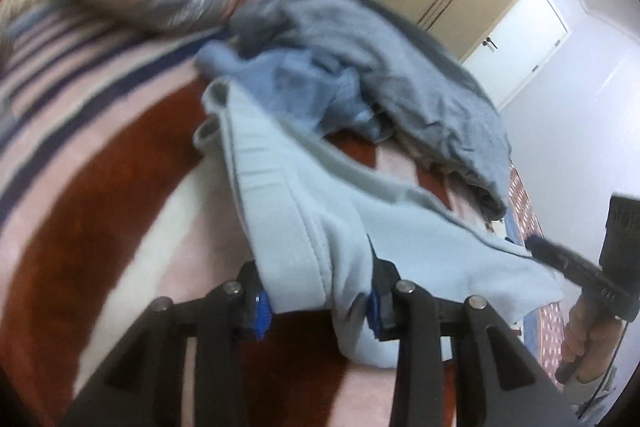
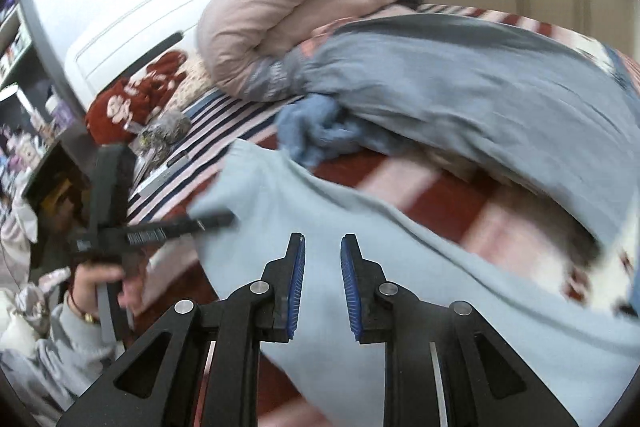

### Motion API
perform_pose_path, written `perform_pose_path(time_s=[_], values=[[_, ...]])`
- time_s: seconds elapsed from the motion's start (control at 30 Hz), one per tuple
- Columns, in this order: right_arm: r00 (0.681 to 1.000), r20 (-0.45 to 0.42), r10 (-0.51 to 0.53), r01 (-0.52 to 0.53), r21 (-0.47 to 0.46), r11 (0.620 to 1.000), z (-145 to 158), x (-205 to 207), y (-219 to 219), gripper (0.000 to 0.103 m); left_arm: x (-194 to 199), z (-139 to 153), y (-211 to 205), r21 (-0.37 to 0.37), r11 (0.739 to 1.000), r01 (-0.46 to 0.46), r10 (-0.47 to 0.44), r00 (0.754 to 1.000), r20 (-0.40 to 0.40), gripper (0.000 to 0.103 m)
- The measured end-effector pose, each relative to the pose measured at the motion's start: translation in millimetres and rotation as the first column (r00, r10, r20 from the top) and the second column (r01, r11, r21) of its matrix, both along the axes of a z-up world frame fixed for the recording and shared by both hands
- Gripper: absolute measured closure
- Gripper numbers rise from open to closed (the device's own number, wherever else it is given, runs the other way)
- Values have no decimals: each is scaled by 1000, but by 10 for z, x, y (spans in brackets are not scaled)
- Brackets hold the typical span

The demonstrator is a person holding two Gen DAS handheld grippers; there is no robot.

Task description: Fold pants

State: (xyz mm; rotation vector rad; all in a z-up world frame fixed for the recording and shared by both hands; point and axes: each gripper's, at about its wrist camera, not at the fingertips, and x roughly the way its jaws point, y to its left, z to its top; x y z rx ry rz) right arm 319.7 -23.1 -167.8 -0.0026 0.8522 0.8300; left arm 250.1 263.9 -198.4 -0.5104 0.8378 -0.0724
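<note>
The left gripper [image 1: 318,311] has its jaws pinching the light blue pants [image 1: 288,187], which run away across the striped bed [image 1: 100,163]; their far end is blurred. The right gripper [image 2: 322,287], jaws slightly apart and empty, hovers above them.

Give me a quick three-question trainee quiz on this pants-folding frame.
1. True or false: the left gripper is clamped on the light blue pants.
2. What lies beyond the pants? A) grey-blue clothes pile B) laptop C) shoes
3. What pattern does the blanket under the pants show?
Key: 1 true; 2 A; 3 stripes.
</note>
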Motion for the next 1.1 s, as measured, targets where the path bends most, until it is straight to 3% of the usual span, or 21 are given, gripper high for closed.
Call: perform_pose_path(time_s=[0.17,0.3,0.57,0.7,0.87,1.1], values=[[995,7,-104,104,-10,994,49,-220,-845,88,91,488,-390,57,997,60,-65,995,82,71],[987,15,-163,163,-17,987,105,-431,-1443,88,199,814,-949,135,984,114,-131,983,126,71],[966,29,-256,255,24,967,201,-773,-2460,88,423,1098,-2361,178,938,297,-327,929,175,72],[953,39,-300,299,27,954,217,-931,-2947,88,601,1026,-3092,199,903,380,-411,899,149,72],[932,34,-361,360,28,932,124,-1048,-3472,88,777,699,-3862,223,866,447,-474,877,84,73],[911,0,-412,411,25,911,-83,-1126,-3880,88,865,157,-4340,226,805,548,-546,834,-79,66]])
